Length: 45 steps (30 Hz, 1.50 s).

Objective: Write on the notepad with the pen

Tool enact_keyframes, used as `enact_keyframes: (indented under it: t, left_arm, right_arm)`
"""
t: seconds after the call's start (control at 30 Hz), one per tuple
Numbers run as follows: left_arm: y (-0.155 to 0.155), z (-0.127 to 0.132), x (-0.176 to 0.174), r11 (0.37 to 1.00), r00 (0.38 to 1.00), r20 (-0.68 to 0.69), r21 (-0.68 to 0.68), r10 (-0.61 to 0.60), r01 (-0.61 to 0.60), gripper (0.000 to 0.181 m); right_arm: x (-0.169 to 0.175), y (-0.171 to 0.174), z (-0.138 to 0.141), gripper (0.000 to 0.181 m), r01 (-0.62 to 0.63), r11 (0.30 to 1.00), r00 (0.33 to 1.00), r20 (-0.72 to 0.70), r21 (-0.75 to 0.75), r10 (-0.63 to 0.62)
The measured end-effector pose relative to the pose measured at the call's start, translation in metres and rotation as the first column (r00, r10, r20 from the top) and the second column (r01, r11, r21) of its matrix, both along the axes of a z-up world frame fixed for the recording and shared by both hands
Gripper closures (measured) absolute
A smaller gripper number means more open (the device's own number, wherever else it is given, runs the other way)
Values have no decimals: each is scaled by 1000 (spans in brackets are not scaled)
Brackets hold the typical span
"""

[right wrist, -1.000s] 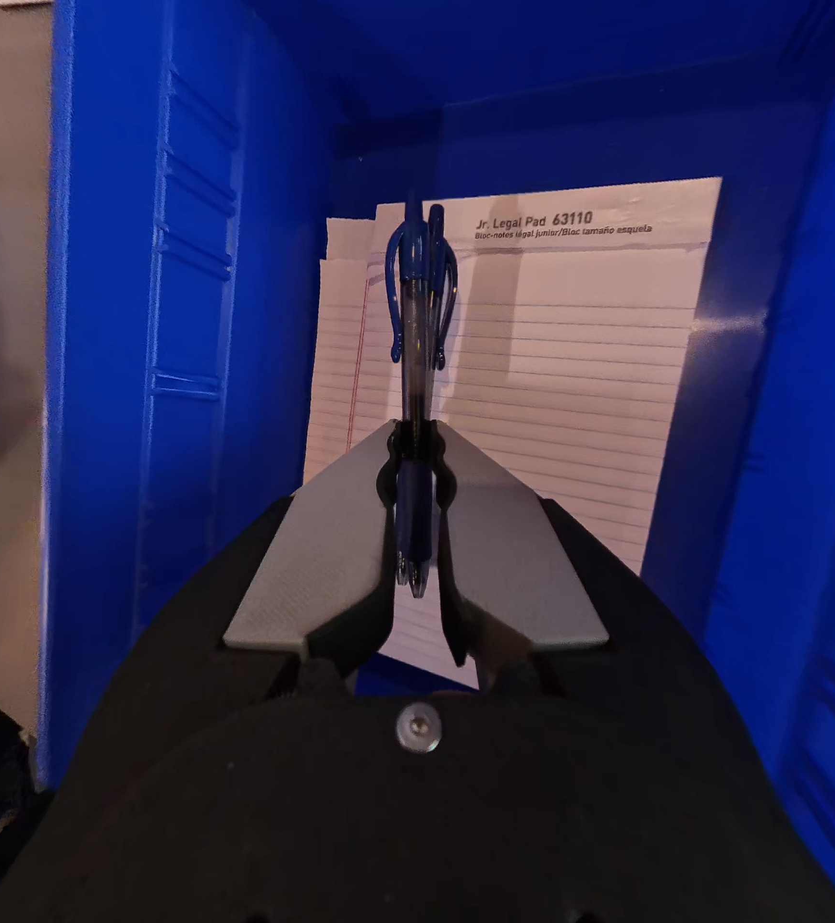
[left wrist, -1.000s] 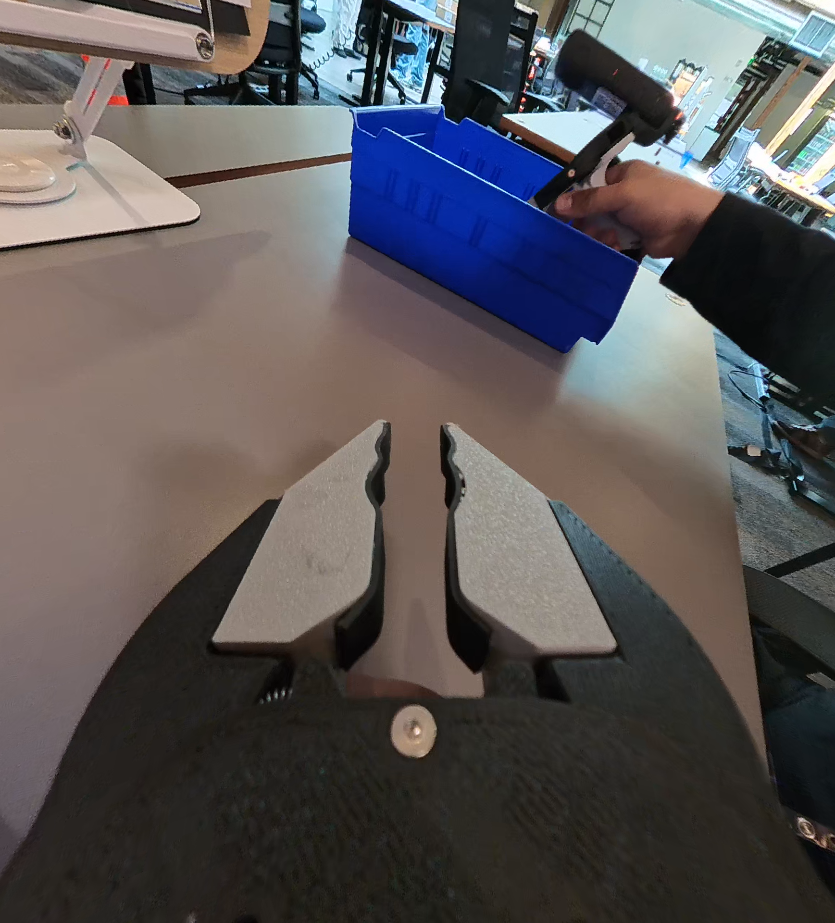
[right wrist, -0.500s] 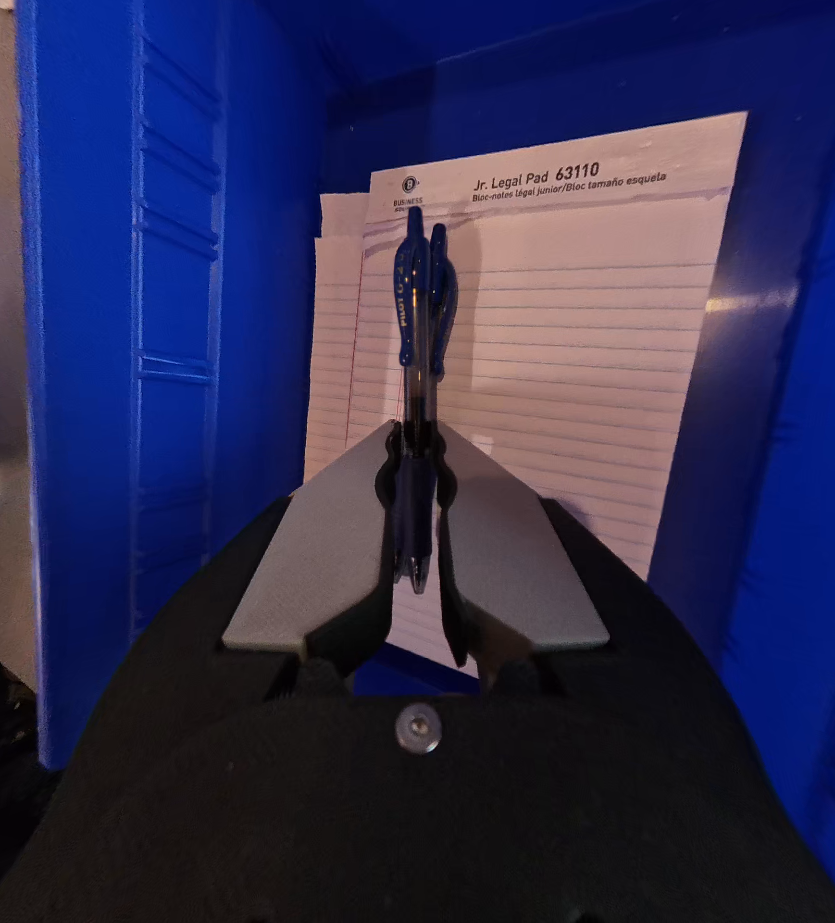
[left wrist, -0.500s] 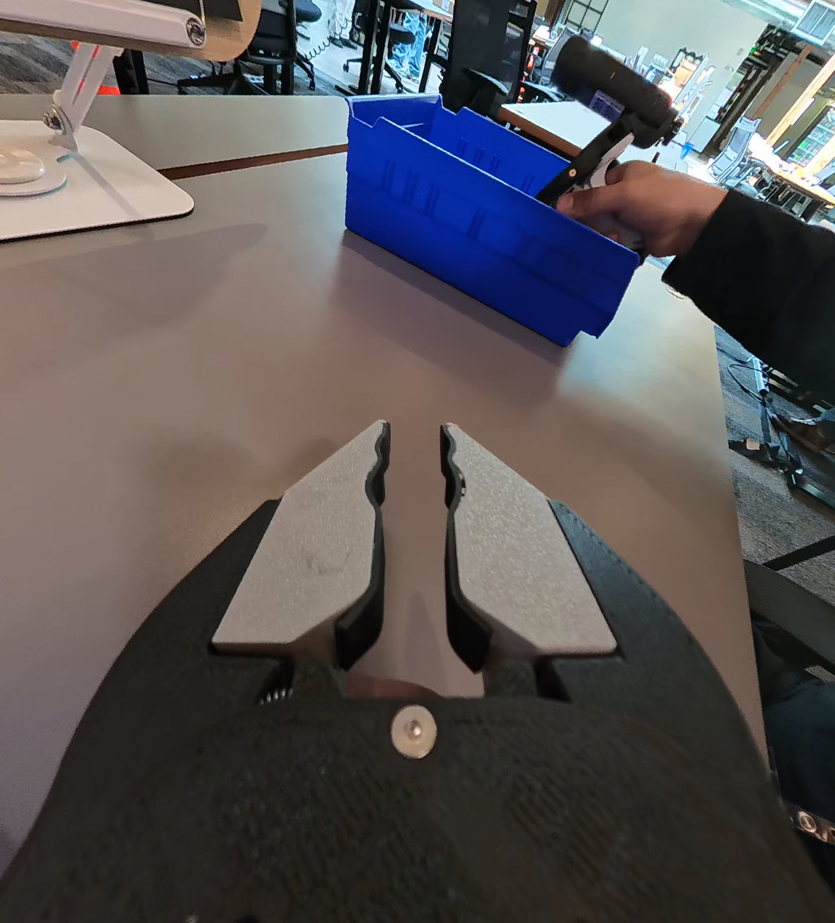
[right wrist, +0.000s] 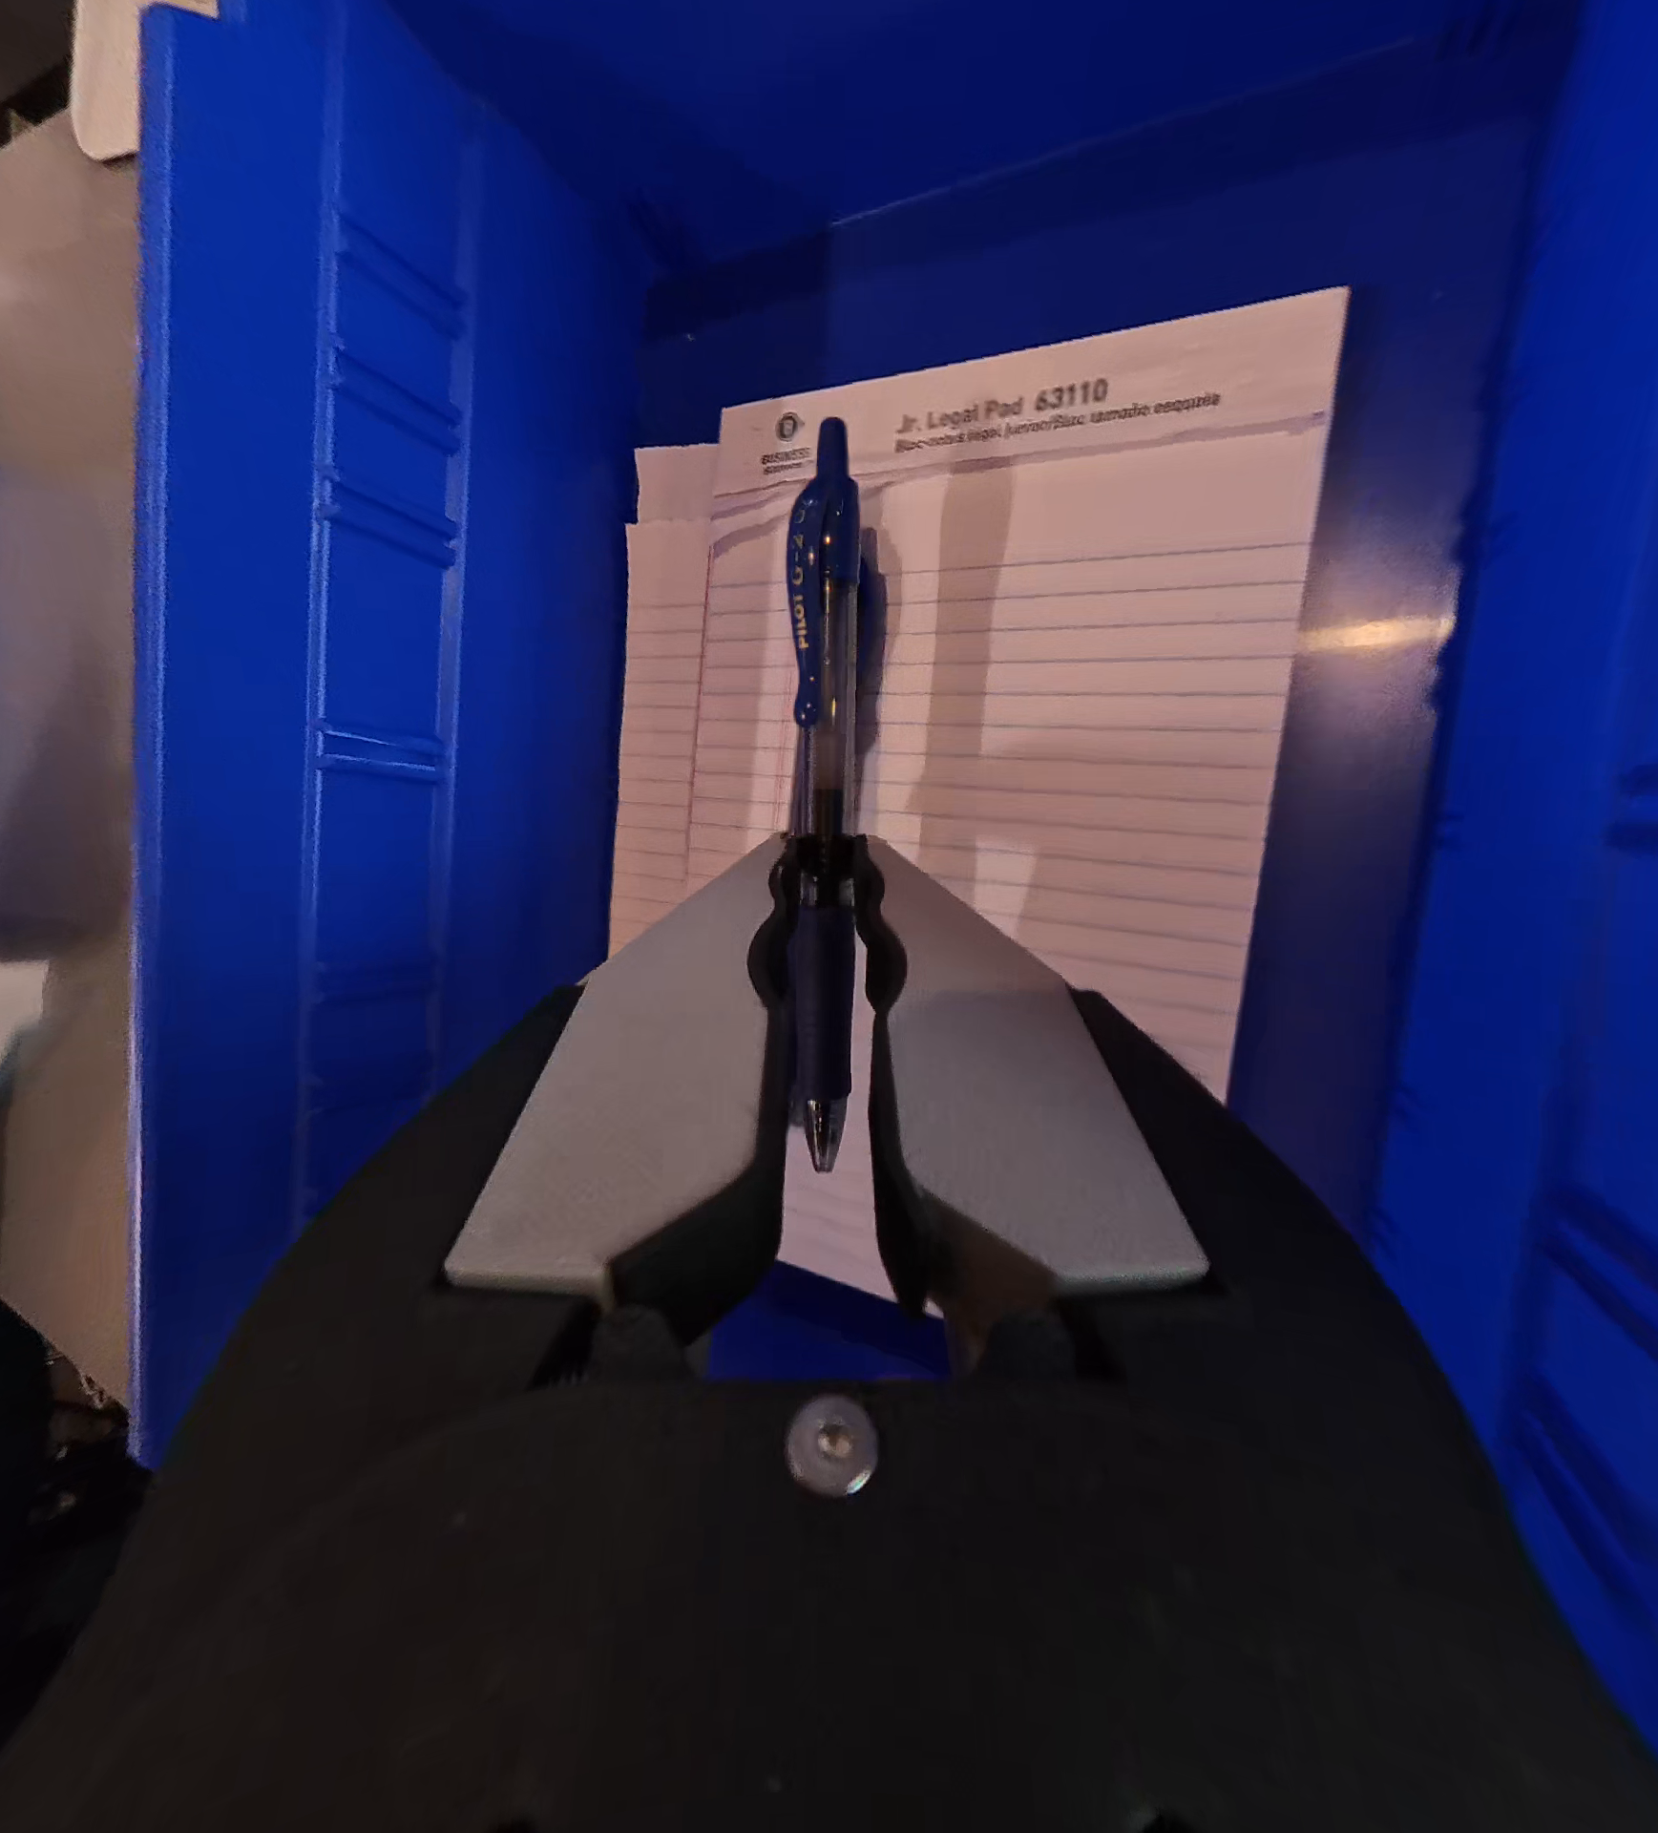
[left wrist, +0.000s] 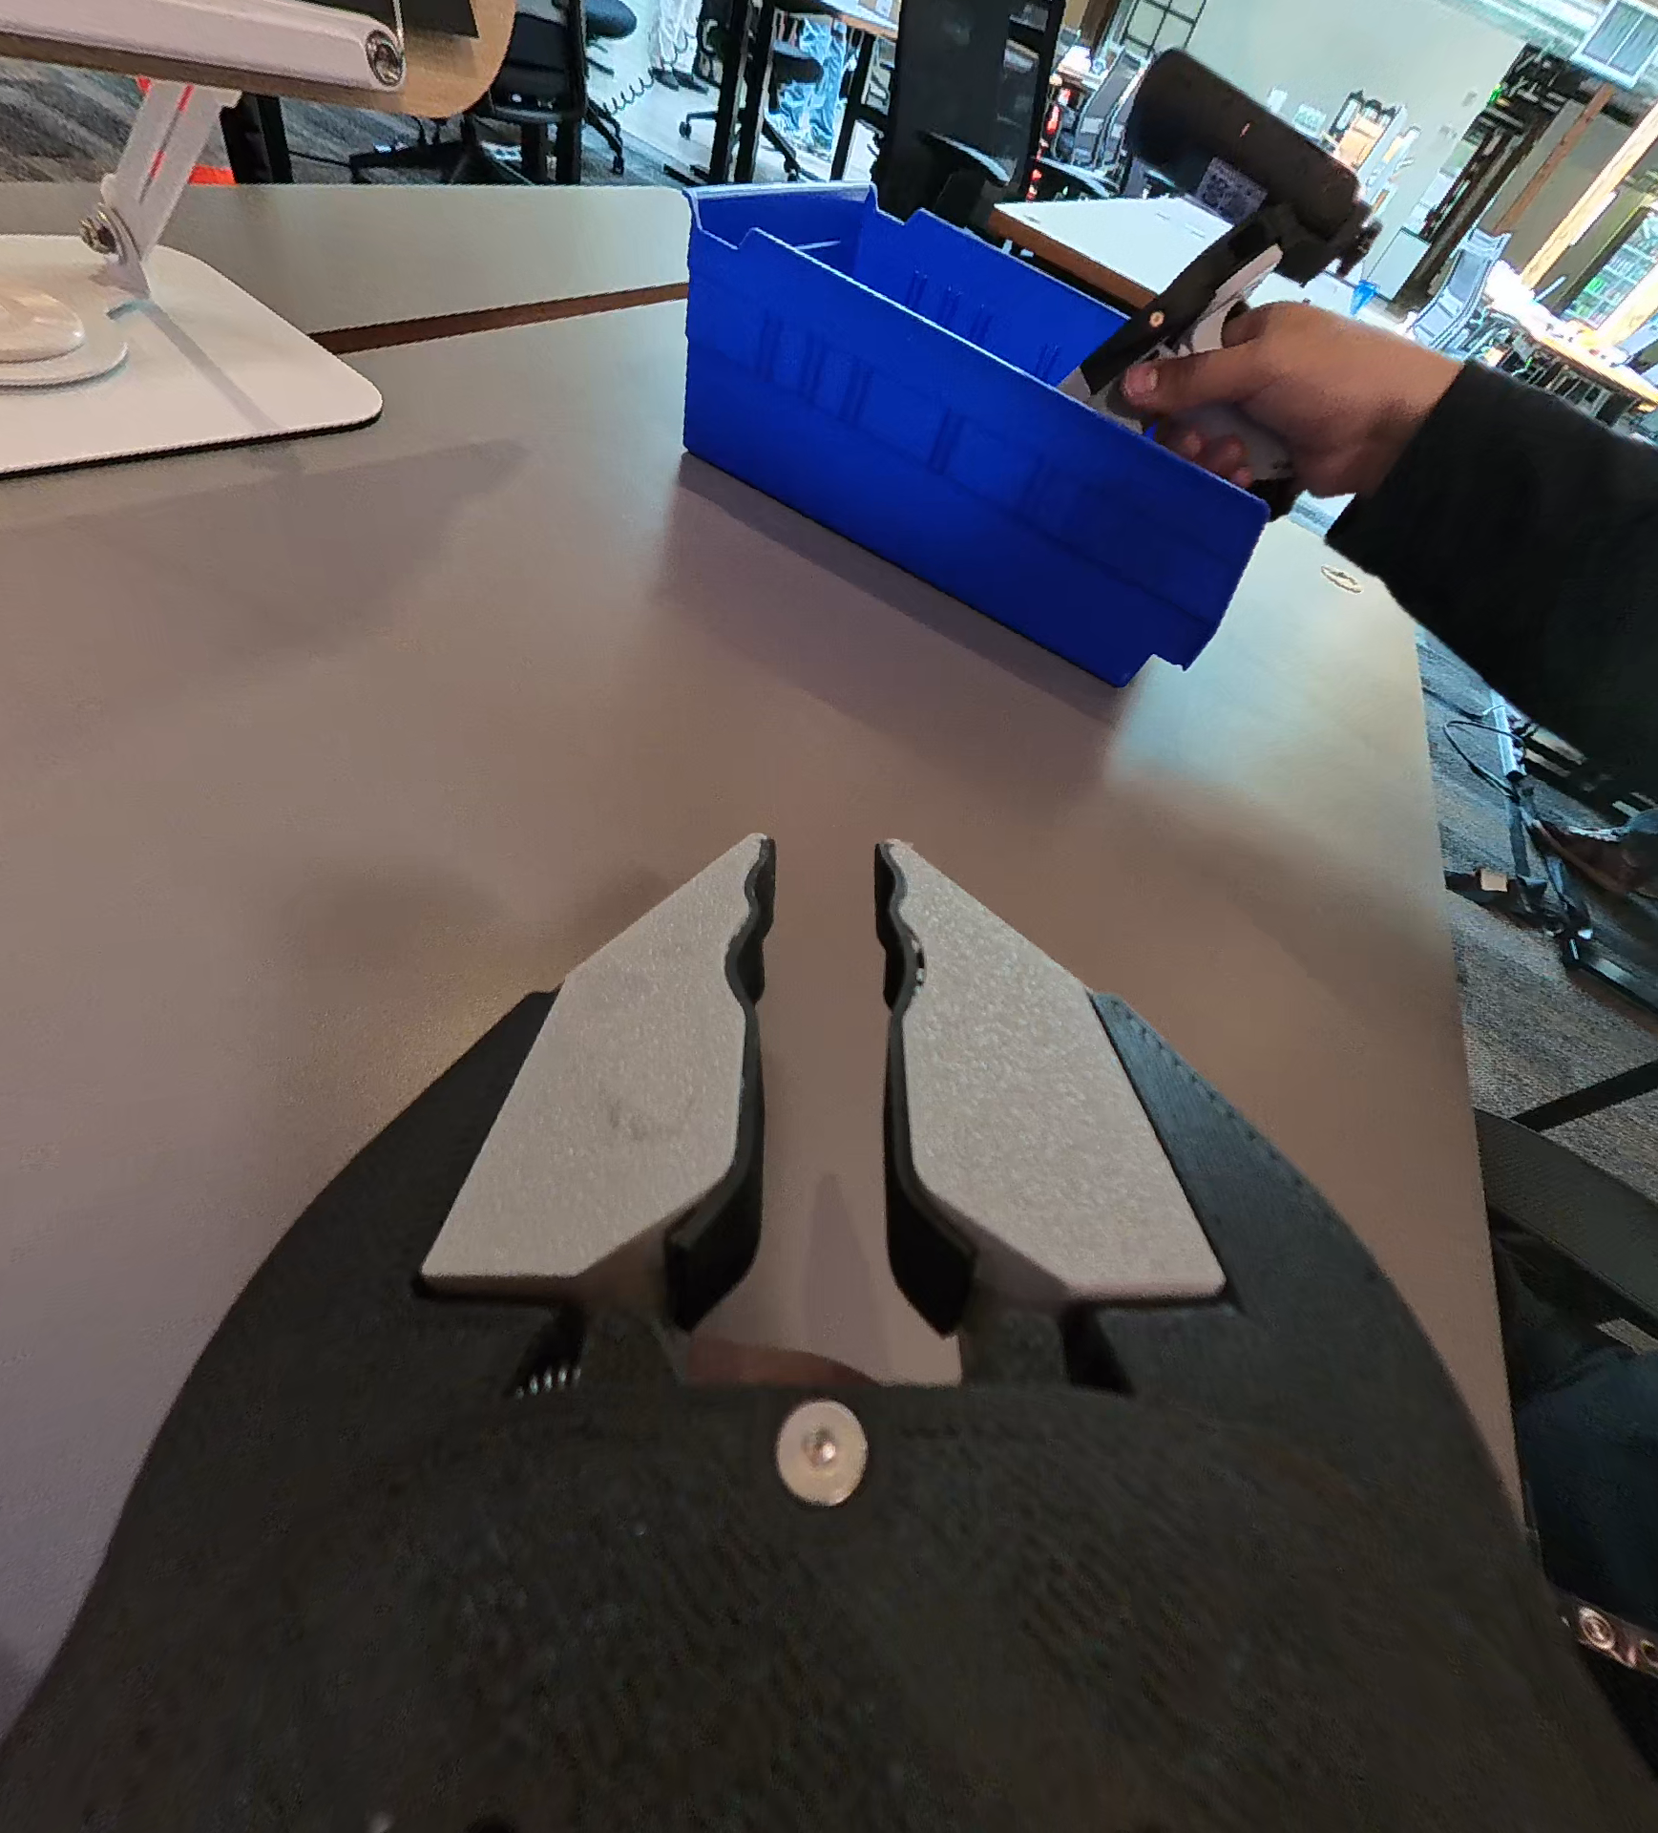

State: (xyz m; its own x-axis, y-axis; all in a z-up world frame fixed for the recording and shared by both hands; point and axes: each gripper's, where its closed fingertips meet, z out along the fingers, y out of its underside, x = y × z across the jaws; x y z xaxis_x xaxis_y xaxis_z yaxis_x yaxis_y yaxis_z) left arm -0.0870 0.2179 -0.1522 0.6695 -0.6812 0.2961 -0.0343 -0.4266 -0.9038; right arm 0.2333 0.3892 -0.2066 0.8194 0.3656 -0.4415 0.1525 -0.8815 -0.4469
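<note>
A: What does the right gripper (right wrist: pixel 820 863) hold?

B: Its grey fingers are clamped on a blue pen (right wrist: pixel 823 754), tip pointing back toward the camera, clip end forward, inside a blue bin (right wrist: pixel 309 694).

A: And the notepad (right wrist: pixel 1053 714)?

B: White, lined, lying in the bin behind the pen.

A: The left gripper (left wrist: pixel 825 853)?

B: Slightly parted, empty, over a grey table (left wrist: pixel 358 714), well apart from the bin.

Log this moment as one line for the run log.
right gripper: shut on pen, inside blue bin | notepad: in bin, unwritten | left gripper: open, empty, over table
</note>
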Motion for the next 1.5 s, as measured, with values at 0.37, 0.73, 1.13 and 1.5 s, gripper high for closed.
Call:
enact_keyframes:
  t: [0.37,0.73,1.13,1.5]
  left_arm:
    - [0,-3,2,1000,1000,-10,-7,-3,3,162]
    - [-6,-8,11,1000,997,-71,-8,-29,29,157]
    - [-151,39,-11,985,986,-151,145,-67,89,143]
    - [-144,21,-209,968,666,-706,128,243,-217,134]
  right_arm:
    - [15,2,1,161,41,999,997,63,32,-43]
    - [-30,-55,104,127,-257,867,939,-101,427,329]
    - [33,-134,4,126,-833,536,488,635,134,599]
    - [39,-114,-17,147,-878,477,301,835,53,462]
